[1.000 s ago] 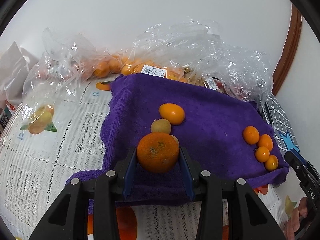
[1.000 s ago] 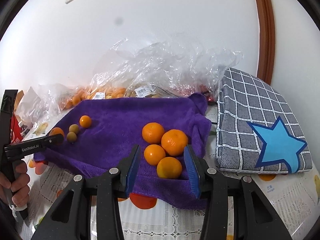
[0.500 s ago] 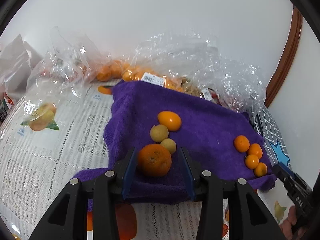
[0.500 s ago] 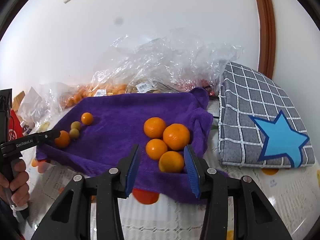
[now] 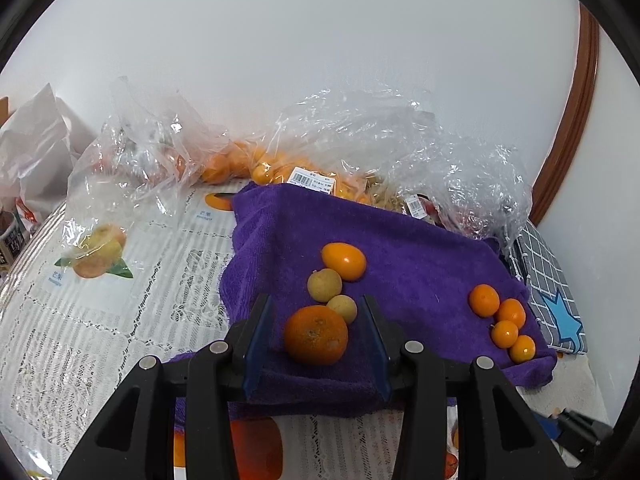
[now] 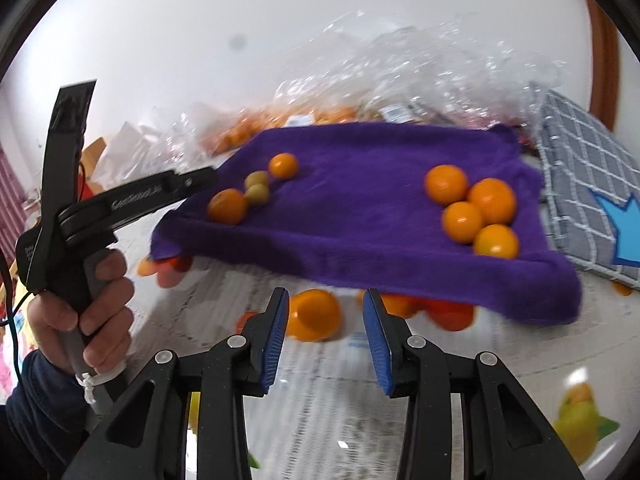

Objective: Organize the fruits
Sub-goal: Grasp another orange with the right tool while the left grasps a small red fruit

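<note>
We are holding the left claw (image 5: 316, 342) apart around the orange (image 5: 316, 335) on the towel (image 5: 416, 264) — pads flanking it, neither pressing. The right claw (image 6: 325, 338), just narrowing on nothing, is hanging before the towel's near edge — its four-fruit cluster (image 6: 476, 210) lying ahead and rightward.

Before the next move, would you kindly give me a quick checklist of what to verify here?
1. Large orange resting on purple towel: ok.
2. Left tongs not pressing it: ok, gaps on both sides.
3. Right tongs empty: ok; jaws have just been closing, nothing between them.
4. Four small oranges grouped near the towel's edge: ok.
5. Right wrist view sharp: not ok, blurred.
</note>
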Motion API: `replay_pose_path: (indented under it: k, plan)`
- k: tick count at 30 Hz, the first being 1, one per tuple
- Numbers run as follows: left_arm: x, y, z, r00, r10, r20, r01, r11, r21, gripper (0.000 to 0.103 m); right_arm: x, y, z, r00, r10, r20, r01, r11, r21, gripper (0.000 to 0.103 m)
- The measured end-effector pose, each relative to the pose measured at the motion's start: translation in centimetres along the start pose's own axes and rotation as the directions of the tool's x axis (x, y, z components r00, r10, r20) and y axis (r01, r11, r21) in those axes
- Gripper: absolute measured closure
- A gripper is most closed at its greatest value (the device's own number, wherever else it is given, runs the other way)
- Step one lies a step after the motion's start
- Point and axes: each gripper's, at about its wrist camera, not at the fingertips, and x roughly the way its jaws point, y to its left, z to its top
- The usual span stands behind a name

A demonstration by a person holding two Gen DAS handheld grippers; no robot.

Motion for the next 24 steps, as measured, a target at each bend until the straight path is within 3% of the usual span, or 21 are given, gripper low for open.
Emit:
replay_pose_path:
  k: [6,13,19,24]
  plan:
    - [-0.1,0.5,0.2,1.0,-0.017,-0.006,0.017,0.999,-0.036,0.062,2.1,0.4,-0.1,0.997,0.004,-0.075,-0.004,1.0,0.005,0.063]
    - [-0.1,0.5,0.2,1.0,-0.014,-0.006,0.013,0.999,-0.033,0.061,1.6,-0.1,-0.2,0.999,-0.003,-0.054,0.004,1.0,0.019,0.067]
    - [-0.2,0.4,0.2,1.0,-0.022,-0.007,0.022,0.999,-0.037,0.062,-0.8,-2.7,-0.6,0.993,-0.117,-0.015,0.118,0.992,0.036,0.067]
    - [-0.1,0.0,0.0,1.0,-0.02,-0.005,0.02,0.999,-0.025,0.061,-0.6,-4.4,-1.4,0.989,-0.136,-0.05,0.139,0.988,0.063,0.066]
